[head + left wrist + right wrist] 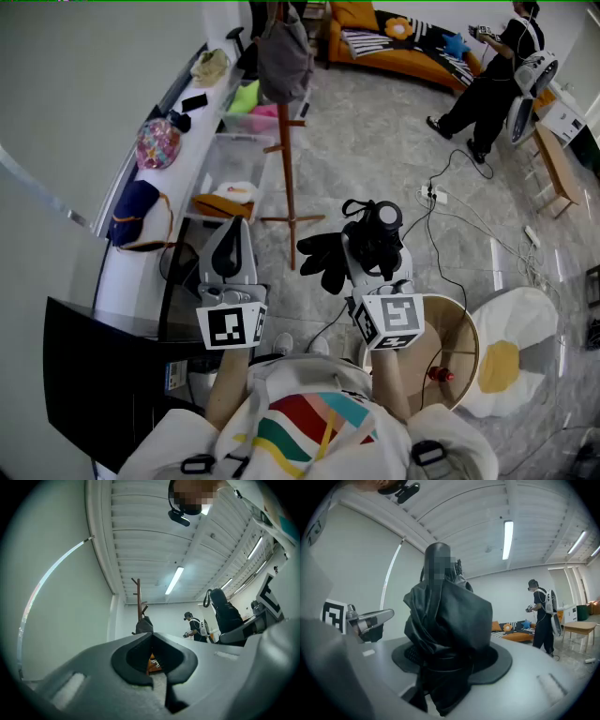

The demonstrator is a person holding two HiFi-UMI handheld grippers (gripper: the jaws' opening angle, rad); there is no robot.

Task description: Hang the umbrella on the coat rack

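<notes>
My right gripper (368,246) is shut on a folded black umbrella (373,228), whose loose fabric hangs to the left. In the right gripper view the umbrella (446,613) stands upright between the jaws of the right gripper (449,660) and fills the middle. My left gripper (233,242) is beside it, shut with nothing in it; in its own view the left gripper (157,657) points up toward the room. The wooden coat rack (287,155) stands ahead on the floor with a grey bag (284,58) hung on it. The coat rack (138,603) also shows far off in the left gripper view.
A white shelf (187,155) with bags and a clear bin runs along the left wall. A black table (89,375) is at lower left. A person in black (487,75) stands near an orange sofa (394,42). Cables (469,225), a round wooden stool (445,342) and an egg-shaped cushion (511,361) lie at right.
</notes>
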